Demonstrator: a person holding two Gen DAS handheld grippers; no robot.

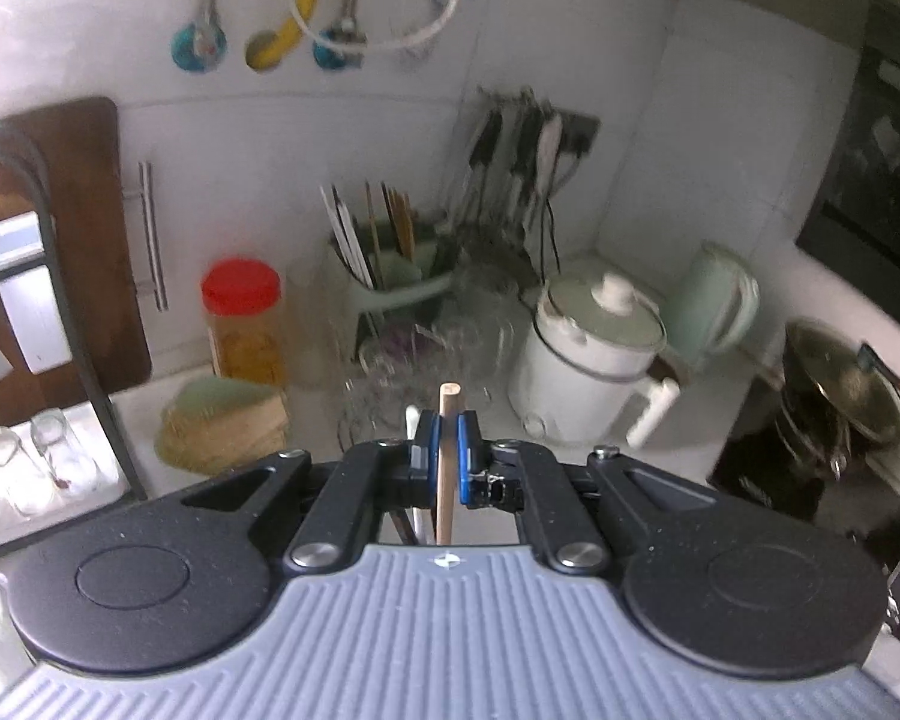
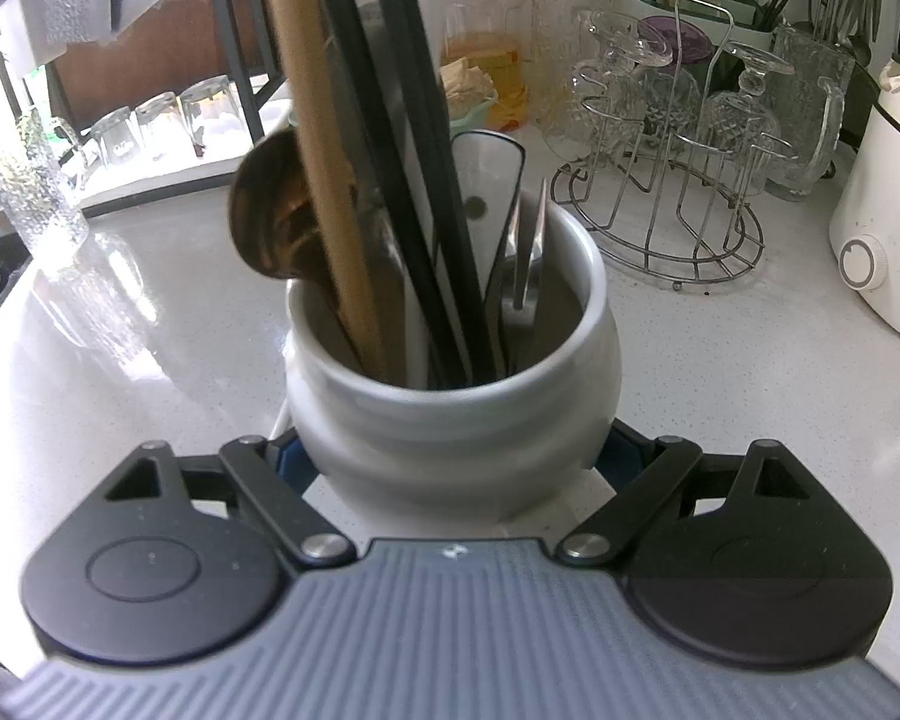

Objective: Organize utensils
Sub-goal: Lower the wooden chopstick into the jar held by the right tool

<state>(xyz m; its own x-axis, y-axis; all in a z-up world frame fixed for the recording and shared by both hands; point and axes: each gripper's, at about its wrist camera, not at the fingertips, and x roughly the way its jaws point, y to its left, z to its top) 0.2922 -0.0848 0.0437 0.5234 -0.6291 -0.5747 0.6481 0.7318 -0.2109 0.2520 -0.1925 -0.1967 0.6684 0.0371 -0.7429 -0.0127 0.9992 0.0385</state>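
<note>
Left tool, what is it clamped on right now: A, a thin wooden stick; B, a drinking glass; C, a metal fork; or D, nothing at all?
A: in the left wrist view the left tool has its blue pads closed on a thin wooden stick that stands upright between them, its tip poking above the pads.

The white jar (image 2: 450,414) is crowded on its left with a wooden handle (image 2: 324,168), black rods (image 2: 414,180) and a ladle (image 2: 270,216), leaving free room only at its right inner side, while bare counter (image 2: 720,372) lies open between it and the wire glass rack (image 2: 660,240).
</note>
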